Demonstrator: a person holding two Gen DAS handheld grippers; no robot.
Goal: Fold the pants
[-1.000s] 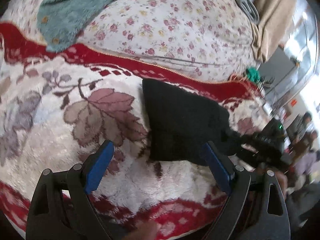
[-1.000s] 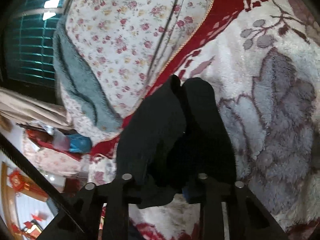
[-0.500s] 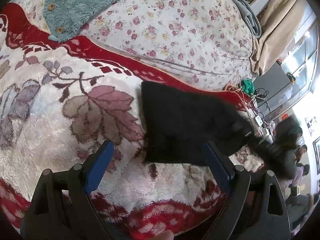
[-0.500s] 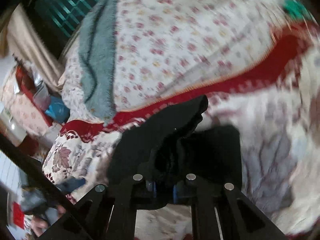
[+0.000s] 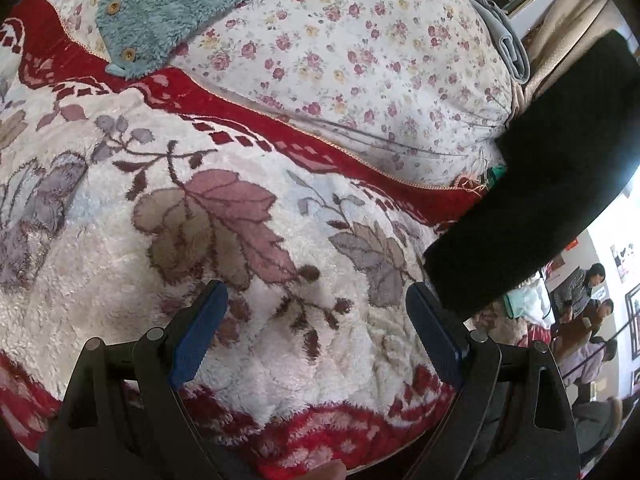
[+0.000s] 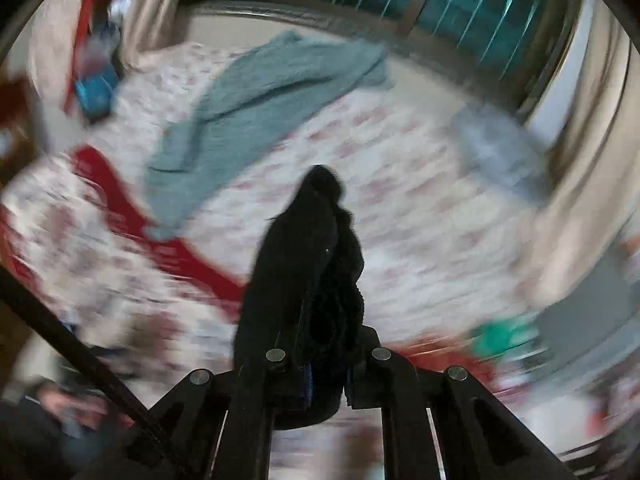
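- Right gripper (image 6: 326, 380): jaws drawn together and clamped on black pants (image 6: 308, 272). The cloth is bunched between the pads and rises away from the fingertips as a dark, narrow mass that fills the centre of the right wrist view.
- That view is heavily motion-blurred; the background shows only as smears.
- Left wrist view: the pants (image 5: 548, 184) hang at the right edge as one broad black band, running from upper right down to lower left. Their lower hem sits just above and beside the right-hand pad (image 5: 434, 330) of the left gripper (image 5: 316, 332). Contact between hem and pad: cannot tell.
- Most of the band hangs in front of the blanket; whether the hem rests on it I cannot tell.
- Left gripper: jaws wide apart, nothing between them. Blue pads hover over the blanket (image 5: 248, 216), a white plush with a leaf pattern and red border.
- Beyond the blanket: floral quilt (image 5: 352, 56), with a teal fleece garment (image 5: 188, 4) lying across its upper left. Wooden buttons show on the fleece.
- Right wrist view shows the same teal fleece (image 6: 256, 116) beyond the pants, well apart from them.
- People are visible in the room at the far lower right of the left wrist view, small and indistinct.
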